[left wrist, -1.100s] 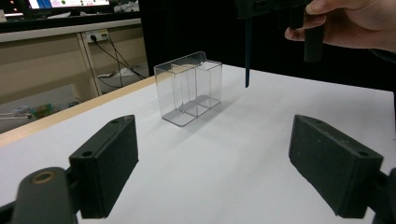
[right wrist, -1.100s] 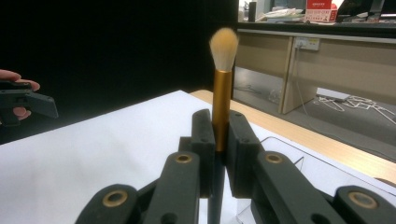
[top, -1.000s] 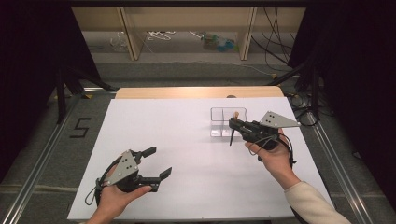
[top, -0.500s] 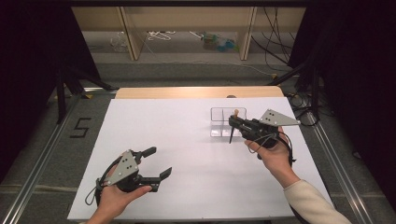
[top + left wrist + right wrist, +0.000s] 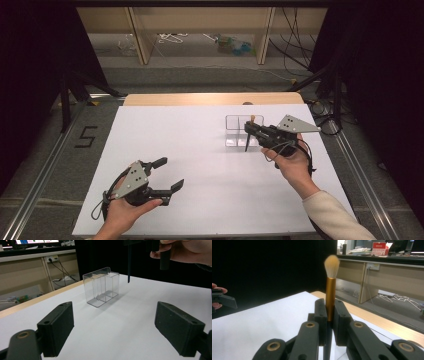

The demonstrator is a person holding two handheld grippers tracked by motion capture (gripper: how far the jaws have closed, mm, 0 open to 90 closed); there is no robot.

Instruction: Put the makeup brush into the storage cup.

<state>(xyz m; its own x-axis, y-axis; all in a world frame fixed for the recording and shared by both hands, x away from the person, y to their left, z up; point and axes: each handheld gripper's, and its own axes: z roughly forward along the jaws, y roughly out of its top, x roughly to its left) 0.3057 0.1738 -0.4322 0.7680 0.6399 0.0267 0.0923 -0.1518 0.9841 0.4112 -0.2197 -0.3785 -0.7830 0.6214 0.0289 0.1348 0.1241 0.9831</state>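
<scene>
My right gripper is shut on a makeup brush with pale bristles, a gold ferrule and a black handle. It holds the brush upright, bristles up, and the handle's tip hangs just above the table, right beside a clear plastic holder with compartments. The holder stands at the back right of the white table. My left gripper hovers open near the front left, with nothing between its jaws, which point toward the holder.
A wooden strip runs along the table's far edge. Beyond it stand shelves with cables on the floor. Metal rails flank both sides of the table. White surface lies bare between the two grippers.
</scene>
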